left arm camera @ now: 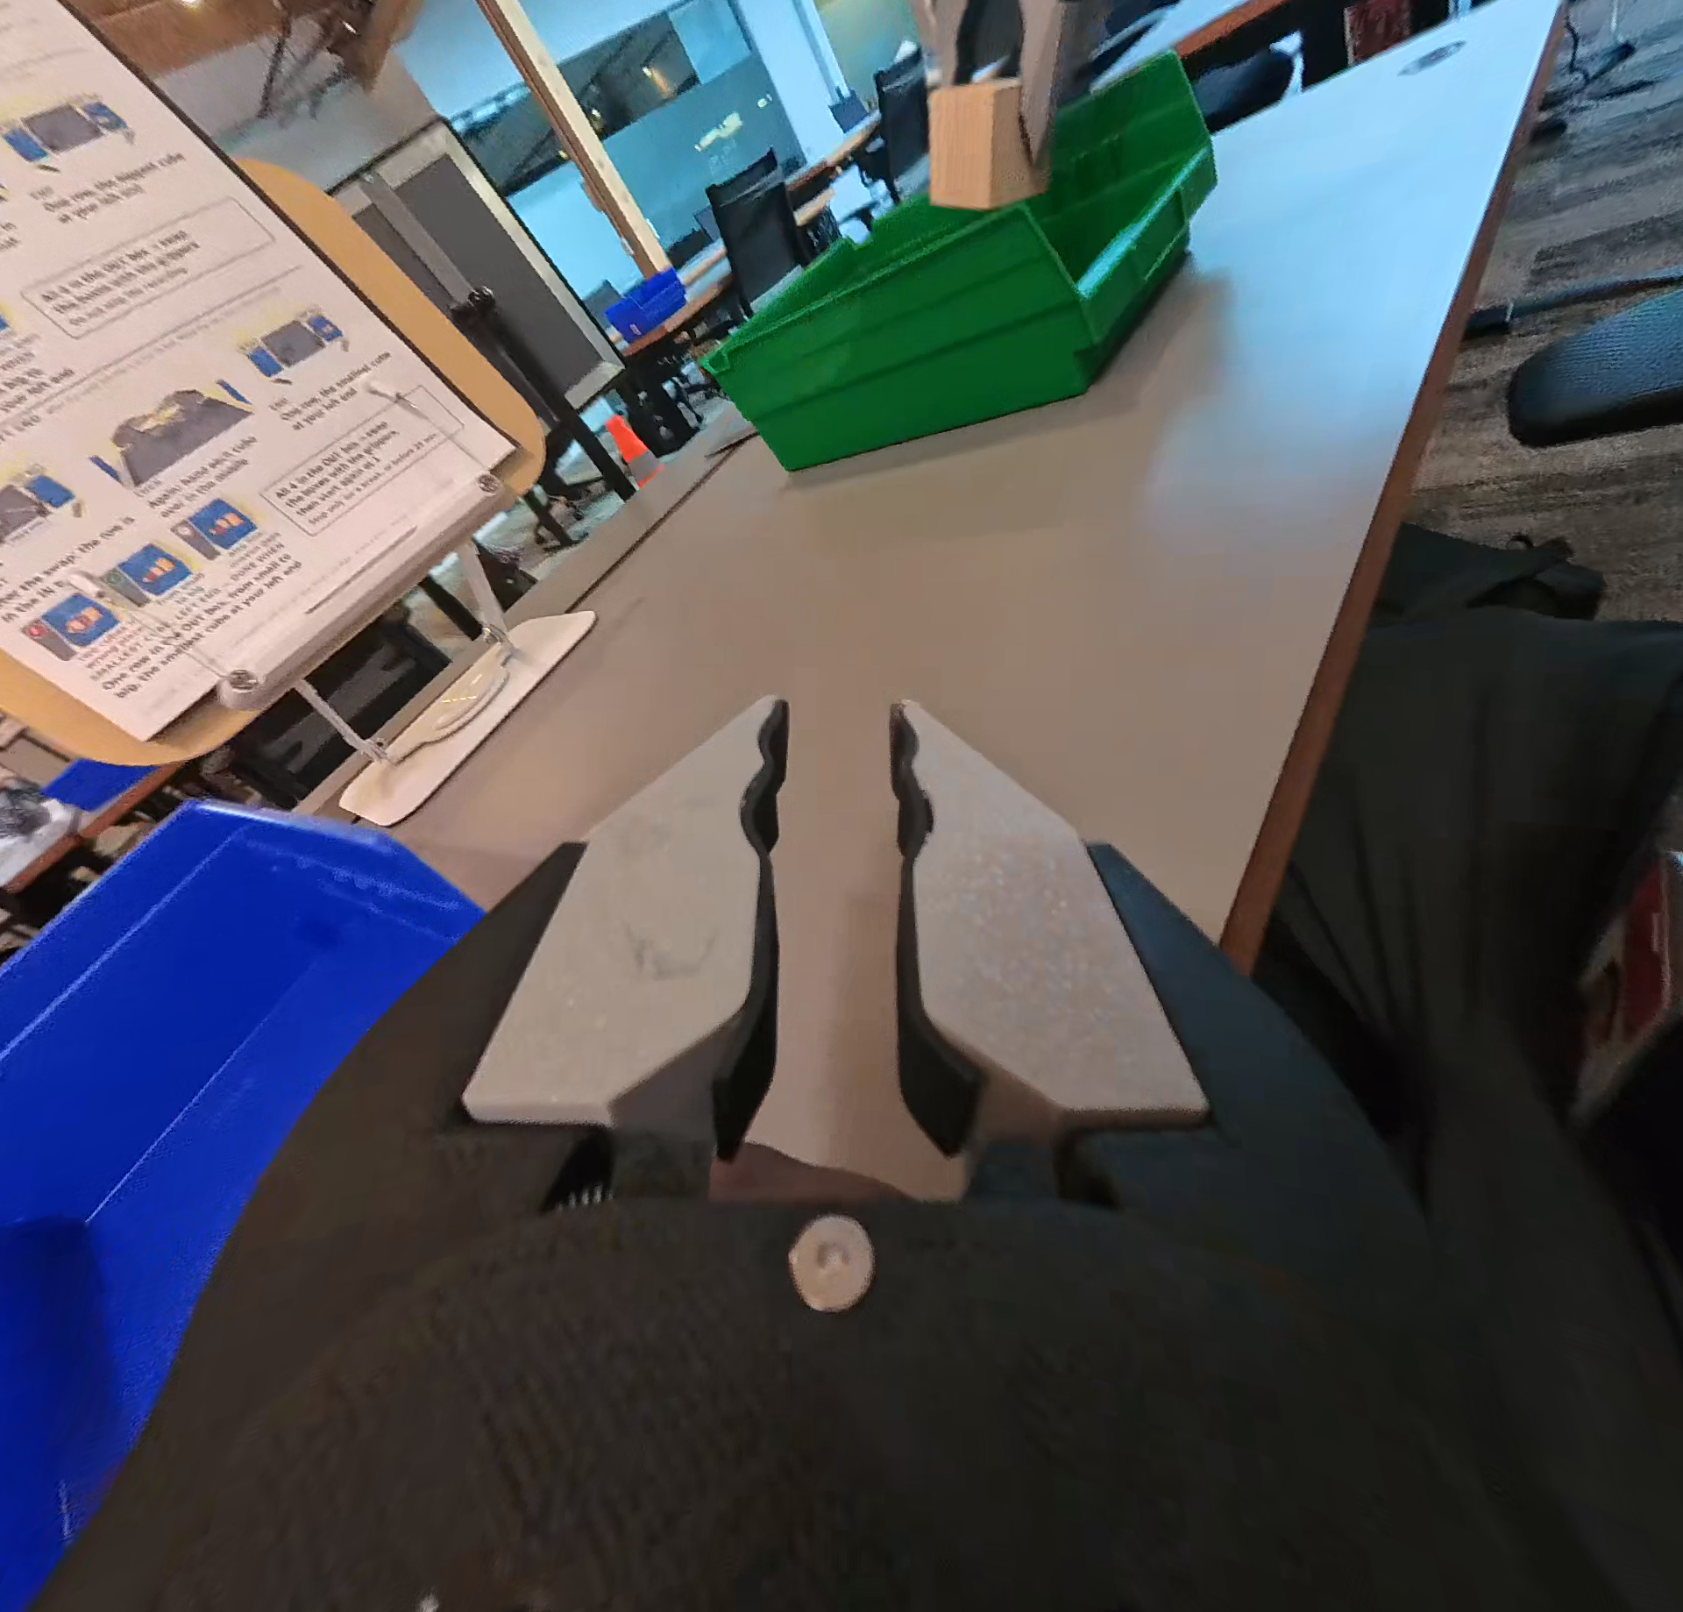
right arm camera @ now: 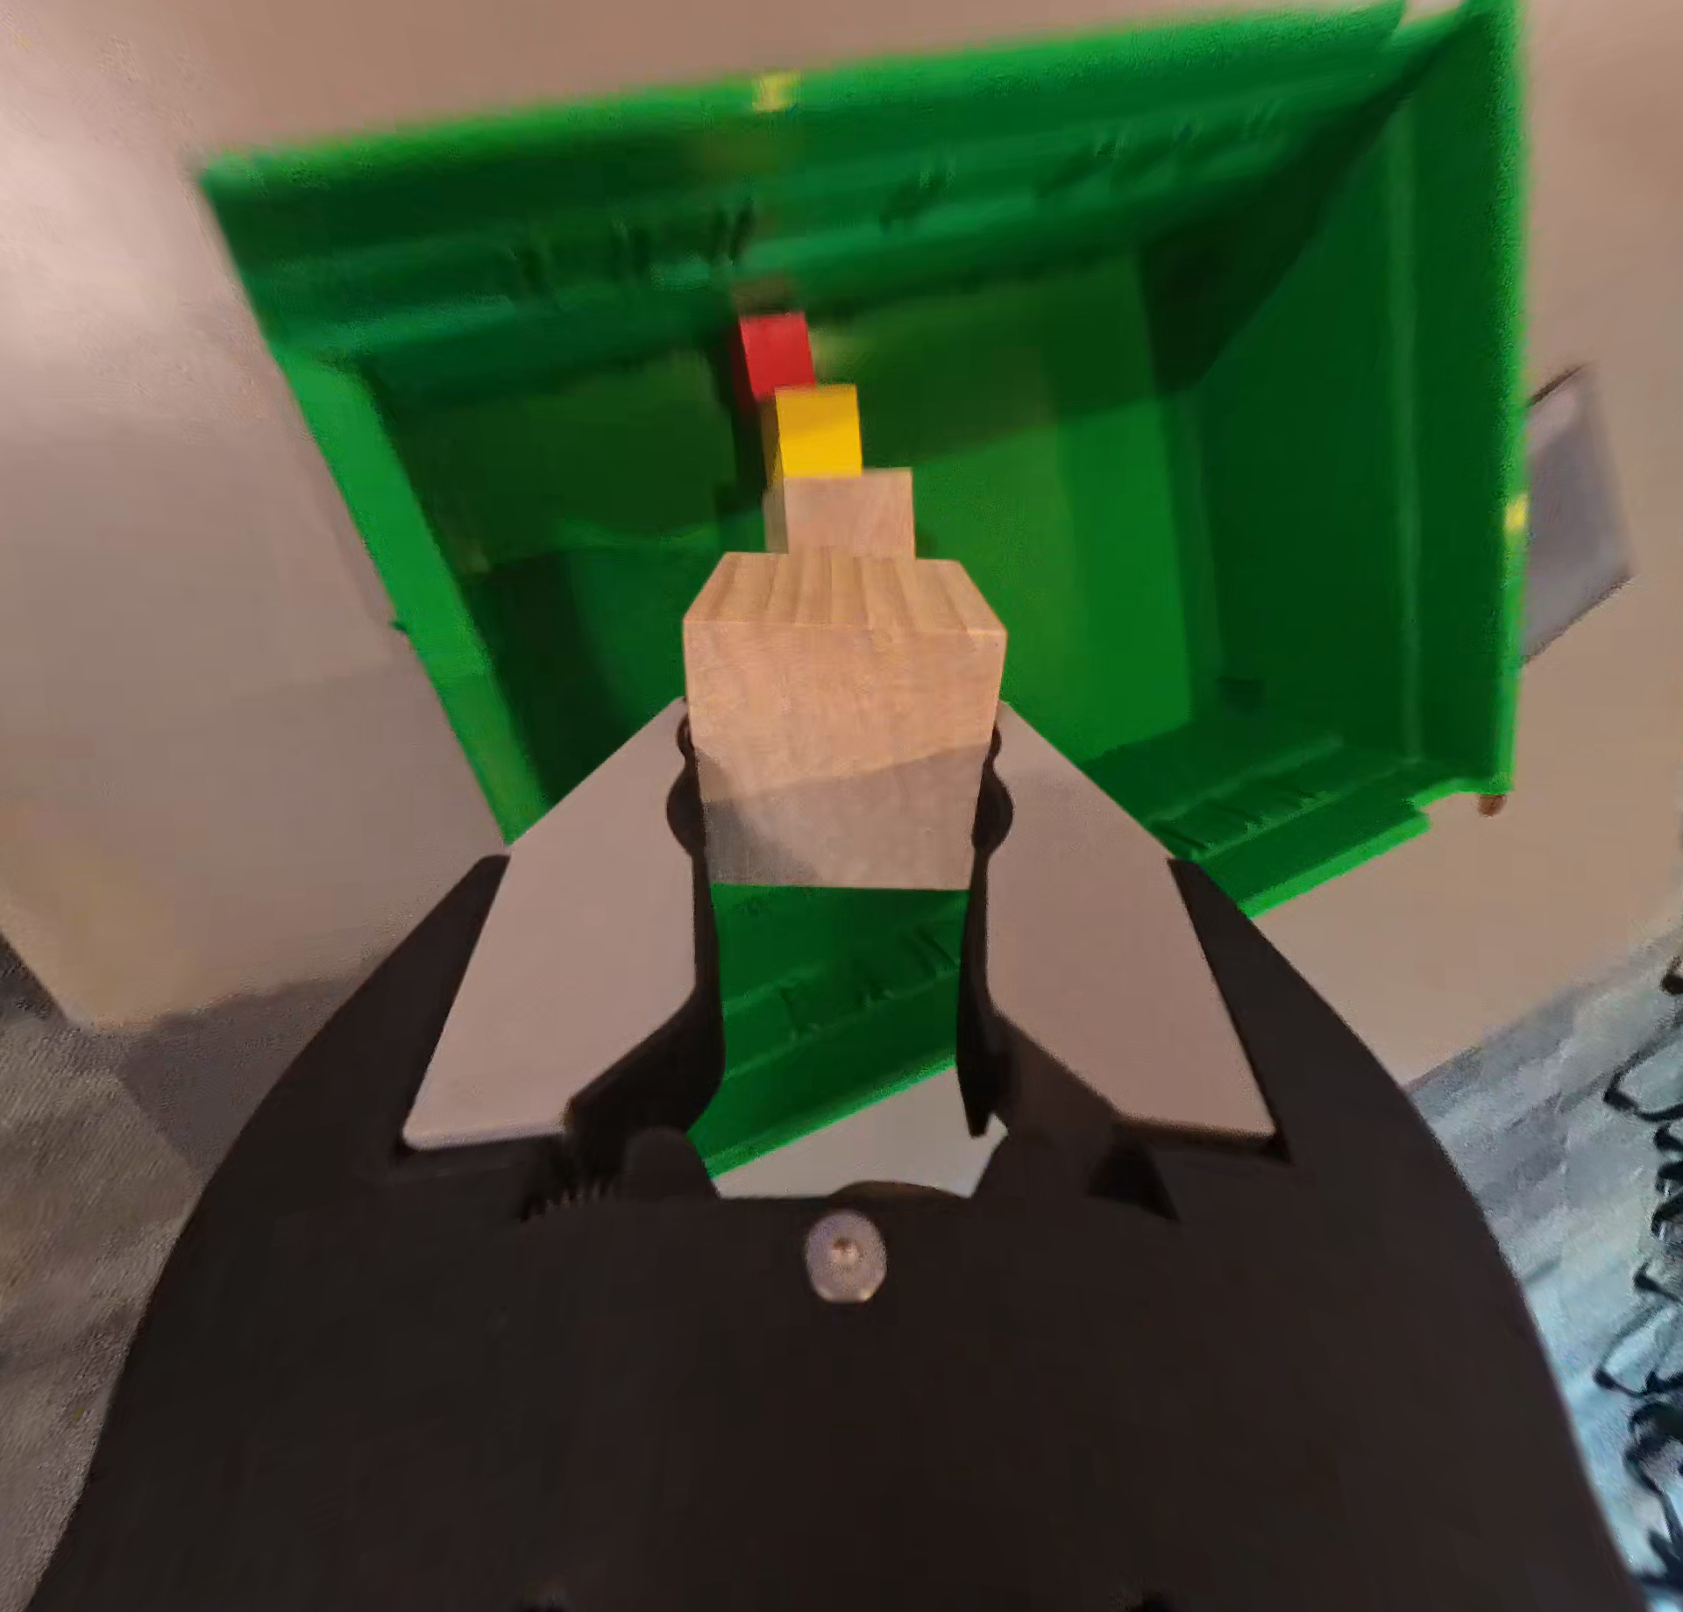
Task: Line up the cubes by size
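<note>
Large wooden cube held over the green bin

The right tongs (right arm camera: pixel 842 749) clamp the large wooden cube (right arm camera: pixel 842 694) above the green bin (right arm camera: pixel 1320 566), where a smaller wooden cube (right arm camera: pixel 847 512), yellow cube (right arm camera: pixel 817 430) and red cube (right arm camera: pixel 774 352) sit in line. The left tongs (left arm camera: pixel 838 730) hang parted and empty over the tabletop (left arm camera: pixel 1093 585).

bare table (left arm camera: pixel 1047 585) between blue bin (left arm camera: pixel 182 1022), green bin (left arm camera: pixel 956 339)
</note>
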Demonstrator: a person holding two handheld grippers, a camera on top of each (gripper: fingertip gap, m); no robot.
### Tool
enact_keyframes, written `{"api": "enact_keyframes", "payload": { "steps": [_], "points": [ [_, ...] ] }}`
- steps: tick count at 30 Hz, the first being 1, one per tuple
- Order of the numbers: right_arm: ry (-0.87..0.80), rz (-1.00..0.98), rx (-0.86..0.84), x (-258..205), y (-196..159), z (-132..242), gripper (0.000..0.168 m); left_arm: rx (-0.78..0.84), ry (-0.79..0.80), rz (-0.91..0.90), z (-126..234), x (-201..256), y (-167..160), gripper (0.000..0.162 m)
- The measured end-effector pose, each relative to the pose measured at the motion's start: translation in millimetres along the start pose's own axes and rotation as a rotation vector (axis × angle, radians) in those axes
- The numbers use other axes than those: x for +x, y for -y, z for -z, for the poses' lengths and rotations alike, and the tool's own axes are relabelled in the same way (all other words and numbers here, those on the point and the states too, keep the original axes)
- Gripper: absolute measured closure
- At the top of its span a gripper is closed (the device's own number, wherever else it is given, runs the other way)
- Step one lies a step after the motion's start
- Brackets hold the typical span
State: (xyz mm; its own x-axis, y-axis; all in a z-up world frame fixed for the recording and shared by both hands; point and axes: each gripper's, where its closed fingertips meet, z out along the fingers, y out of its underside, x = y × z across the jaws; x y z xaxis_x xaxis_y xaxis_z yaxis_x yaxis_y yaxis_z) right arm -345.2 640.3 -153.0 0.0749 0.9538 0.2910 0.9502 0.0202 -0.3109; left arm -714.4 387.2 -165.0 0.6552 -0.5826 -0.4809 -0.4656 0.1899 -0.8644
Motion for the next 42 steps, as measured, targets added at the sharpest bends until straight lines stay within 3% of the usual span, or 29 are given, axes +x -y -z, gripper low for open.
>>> {"api": "enact_keyframes", "payload": {
  "steps": [5,11,24,27,30,34,38,40,42],
  "points": [
    [0.112,0.084,-0.205,6,-33,-47,0.111,-0.028,-0.015,-0.019,-6,3,-7,0.140],
    [0.213,0.174,-0.274,8,-41,-78,0.111,-0.014,-0.016,0.012,-5,-3,-7,0.140],
    [0.189,0.250,-0.296,21,-35,-86,0.109,-0.046,-0.057,-0.006,-9,1,-13,0.138],
    [0.138,0.176,-0.328,27,-39,-77,0.086,-0.042,-0.059,-0.006,-8,1,-12,0.136],
    [0.069,0.066,-0.230,32,-28,-54,0.076,-0.048,-0.040,0.055,-7,-5,-12,0.134],
    [-0.048,-0.121,0.118,17,22,-9,0.072,-0.080,0.080,0.190,-2,-29,-19,0.133],
    [-0.244,-0.282,0.513,-23,74,35,0.083,-0.083,0.187,0.285,0,-47,-17,0.130],
    [-0.305,-0.344,0.613,-51,87,41,0.092,-0.127,0.253,0.244,3,-54,-18,0.125],
    [-0.325,-0.433,0.699,-76,99,39,0.090,-0.144,0.318,0.249,7,-61,-15,0.121]
  ]
}}
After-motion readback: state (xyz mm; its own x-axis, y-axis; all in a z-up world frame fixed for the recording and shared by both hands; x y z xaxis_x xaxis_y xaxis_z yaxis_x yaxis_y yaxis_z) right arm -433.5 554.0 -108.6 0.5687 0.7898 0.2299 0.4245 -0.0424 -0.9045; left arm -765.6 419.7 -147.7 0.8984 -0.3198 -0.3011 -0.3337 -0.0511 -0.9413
